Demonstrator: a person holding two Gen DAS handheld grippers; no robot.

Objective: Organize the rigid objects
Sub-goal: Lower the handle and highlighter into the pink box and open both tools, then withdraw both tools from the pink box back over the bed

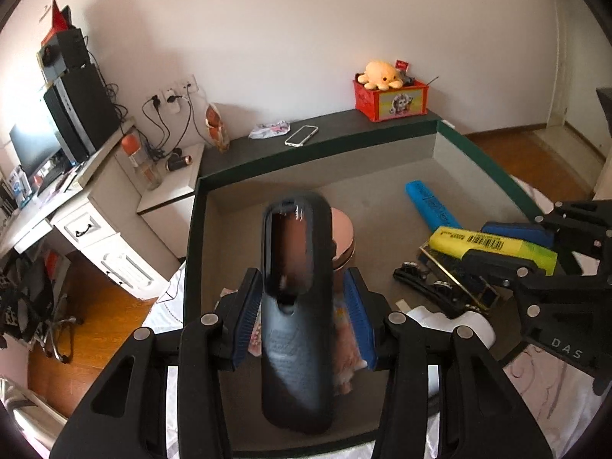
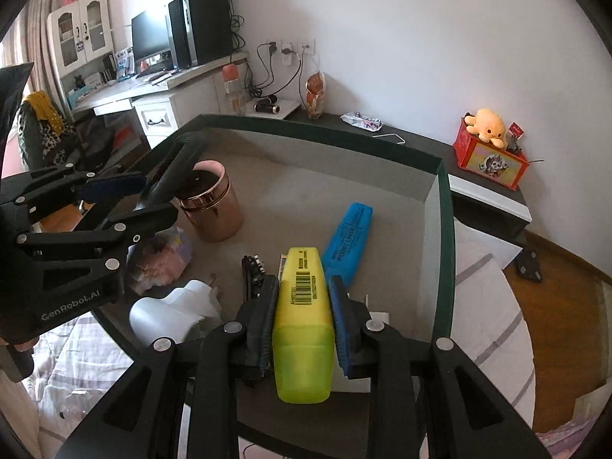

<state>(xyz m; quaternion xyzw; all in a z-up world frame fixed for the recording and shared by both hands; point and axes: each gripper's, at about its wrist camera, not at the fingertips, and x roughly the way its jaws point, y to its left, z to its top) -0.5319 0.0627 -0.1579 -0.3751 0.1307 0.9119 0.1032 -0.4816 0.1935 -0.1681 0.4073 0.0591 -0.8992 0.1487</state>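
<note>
A long black case (image 1: 296, 329), blurred, lies between the fingers of my left gripper (image 1: 302, 306). The left pad is against it and a narrow gap shows at the right pad, so the jaws stand open around it. Its tip points at a copper cup (image 1: 344, 237) in the green-rimmed grey box (image 1: 191, 267). My right gripper (image 2: 302, 306) is shut on a yellow highlighter (image 2: 302, 306) above the box floor. A blue highlighter (image 2: 348, 237) lies just beyond it. In the right wrist view the left gripper (image 2: 126, 199) and the case (image 2: 179, 168) reach toward the cup (image 2: 214, 210).
Inside the box (image 2: 445, 229) lie a white plastic piece (image 2: 168, 313), a black clip-like part (image 2: 252, 267) and a pink packet (image 2: 160, 264). On the dark shelf behind sit a phone (image 1: 302, 135) and a red box with a plush toy (image 1: 390, 97). A desk stands to the left.
</note>
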